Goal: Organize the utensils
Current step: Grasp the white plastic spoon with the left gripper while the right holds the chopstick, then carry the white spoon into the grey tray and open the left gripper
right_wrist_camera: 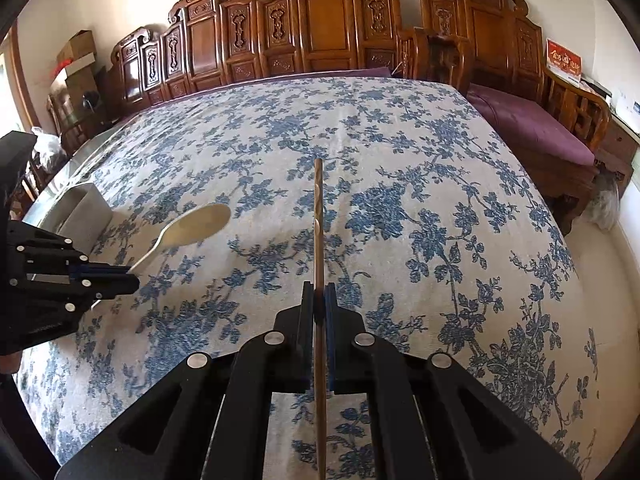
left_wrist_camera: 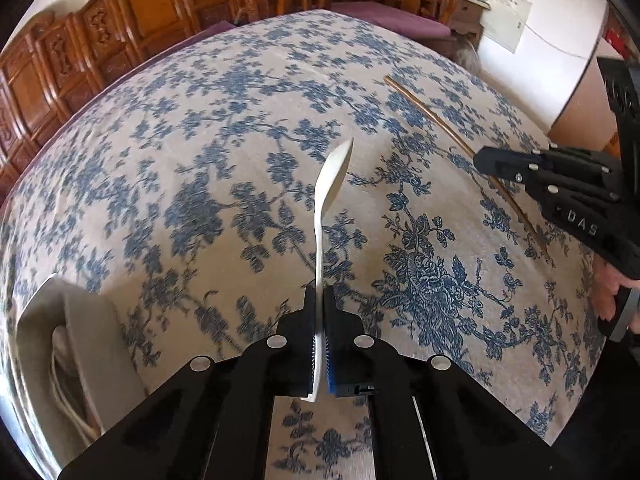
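From the left wrist we find the left gripper (left_wrist_camera: 319, 300) clamped on the handle of a white spoon (left_wrist_camera: 328, 196), raised above the tablecloth (left_wrist_camera: 200, 140). From the right wrist we find the right gripper (right_wrist_camera: 319, 300) clamped on a wooden chopstick (right_wrist_camera: 318, 220), with a grey box (right_wrist_camera: 80, 208) at the table's left edge.

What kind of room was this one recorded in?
Probably a living room at home: carved wooden bench seating along the wall, a purple seat cushion, and a table under a blue floral tablecloth.
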`<action>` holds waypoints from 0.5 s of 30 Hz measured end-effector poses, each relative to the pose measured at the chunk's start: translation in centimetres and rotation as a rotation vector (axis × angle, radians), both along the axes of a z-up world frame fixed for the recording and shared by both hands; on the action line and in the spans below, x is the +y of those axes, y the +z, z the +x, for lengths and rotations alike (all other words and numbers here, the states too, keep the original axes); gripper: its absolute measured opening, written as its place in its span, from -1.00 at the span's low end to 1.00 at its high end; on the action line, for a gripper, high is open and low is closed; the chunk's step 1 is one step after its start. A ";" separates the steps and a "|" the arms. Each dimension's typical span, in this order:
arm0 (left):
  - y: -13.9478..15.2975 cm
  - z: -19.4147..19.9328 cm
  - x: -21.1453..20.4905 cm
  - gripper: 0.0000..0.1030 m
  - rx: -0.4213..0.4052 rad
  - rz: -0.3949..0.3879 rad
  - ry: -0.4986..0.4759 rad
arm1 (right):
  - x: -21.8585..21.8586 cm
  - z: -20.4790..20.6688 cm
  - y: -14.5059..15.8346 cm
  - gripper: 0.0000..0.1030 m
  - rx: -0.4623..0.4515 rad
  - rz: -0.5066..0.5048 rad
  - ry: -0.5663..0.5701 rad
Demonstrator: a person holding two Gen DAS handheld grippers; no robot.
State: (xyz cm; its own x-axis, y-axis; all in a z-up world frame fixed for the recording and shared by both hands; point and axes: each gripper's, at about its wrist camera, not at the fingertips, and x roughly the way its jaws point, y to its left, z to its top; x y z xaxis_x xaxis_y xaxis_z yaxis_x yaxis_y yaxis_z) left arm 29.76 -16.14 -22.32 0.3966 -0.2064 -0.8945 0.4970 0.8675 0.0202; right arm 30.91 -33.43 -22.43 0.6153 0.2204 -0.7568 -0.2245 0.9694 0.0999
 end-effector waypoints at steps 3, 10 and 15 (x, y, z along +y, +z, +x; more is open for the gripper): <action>0.8 -0.4 0.7 -0.94 -0.017 -0.007 0.022 | 0.6 -0.3 0.4 -0.88 -0.007 0.005 0.006; 2.3 -1.2 2.0 -0.94 -0.041 -0.003 0.054 | 2.1 -1.2 1.1 -0.88 -0.013 0.014 0.019; 3.5 -2.0 3.2 -0.94 -0.059 -0.009 0.077 | 3.4 -1.9 1.7 -0.88 -0.021 0.035 0.032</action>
State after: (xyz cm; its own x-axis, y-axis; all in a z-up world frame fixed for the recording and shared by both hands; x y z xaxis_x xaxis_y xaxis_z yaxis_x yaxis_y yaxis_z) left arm 27.72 -12.95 -18.79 0.4639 -0.1814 -0.8671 0.4271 0.9033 0.0395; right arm 28.97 -30.05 -20.73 0.6233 0.2664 -0.7352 -0.2575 0.9577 0.1288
